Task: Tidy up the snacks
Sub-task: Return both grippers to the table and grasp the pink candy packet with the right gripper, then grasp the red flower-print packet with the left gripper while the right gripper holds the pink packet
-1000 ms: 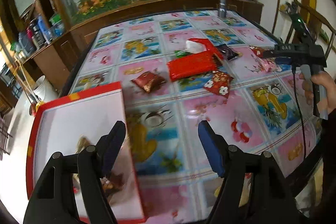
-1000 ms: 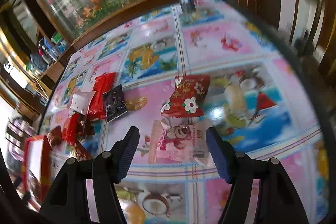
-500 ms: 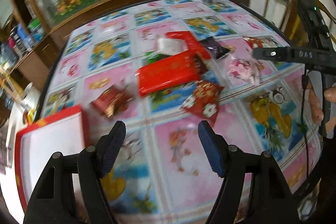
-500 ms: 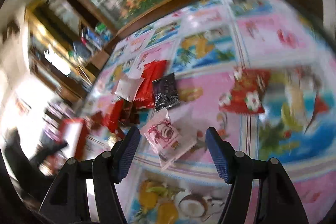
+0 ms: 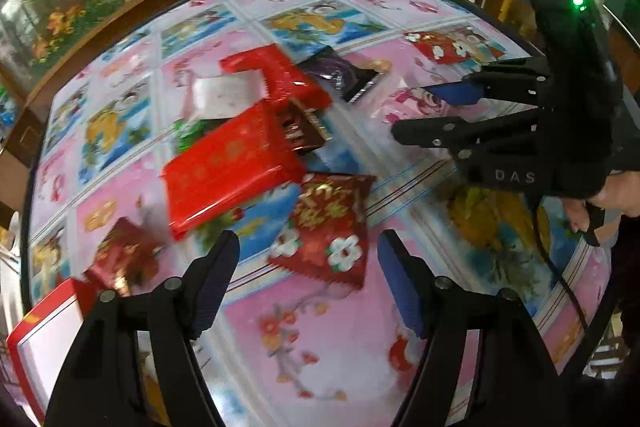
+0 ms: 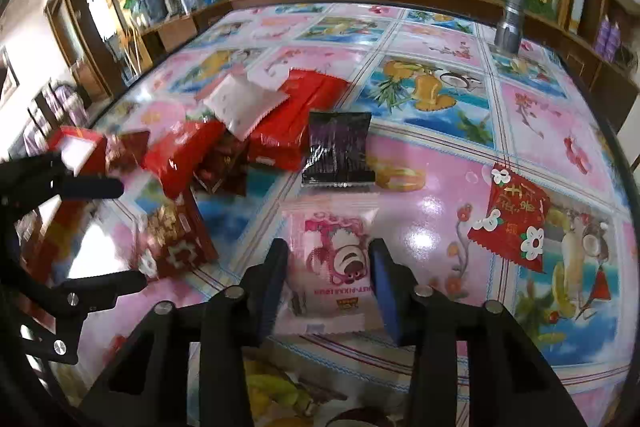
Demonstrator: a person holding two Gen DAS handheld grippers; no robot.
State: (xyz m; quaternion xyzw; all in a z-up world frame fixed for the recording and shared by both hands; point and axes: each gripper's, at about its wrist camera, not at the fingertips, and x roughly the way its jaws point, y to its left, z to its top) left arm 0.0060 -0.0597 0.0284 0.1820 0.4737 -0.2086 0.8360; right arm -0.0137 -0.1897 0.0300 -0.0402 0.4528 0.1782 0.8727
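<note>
- We find the surface (image 6: 440, 163) to be a broad round top under a glossy, reflective cloth printed in pink and blue picture squares; the sheen suggests packets will slide on it easily.
- At its near-left edge we note a red-rimmed box (image 5: 44, 331) with a white inside, only partly in view; we judge it the likely collecting place, though nothing shown confirms this.
- The main heap sits near the middle: a large flat red packet (image 5: 228, 167) of shiny foil, a second red packet, a white pillow-shaped packet (image 6: 244, 103) with crimped ends, and a black foil packet (image 6: 340, 151) lying flat at the heap's right flank.
- The pink bear-print packet (image 6: 336, 263) is the item in hand. It lies flat directly ahead of the right claw (image 6: 328, 283), between its two fingers, its long axis running away from the claw, so the fingers flank its long sides.
- The right claw's jaws are closing on this packet; we cannot tell whether the pads bear on it yet. The wrapper looks soft and air-filled, and should crumple somewhat under the squeeze.
- A dark red flower-print packet (image 5: 324, 227) lies flat just ahead of the left claw (image 5: 308, 287), roughly centred on the gap, its serrated end nearest. The left claw stands open and empty, clear of it.
- A like flower-print packet (image 6: 512, 223) lies well to the right, apart from both claws.
- A small metal torch (image 6: 510, 15) stands upright at the far edge.
</note>
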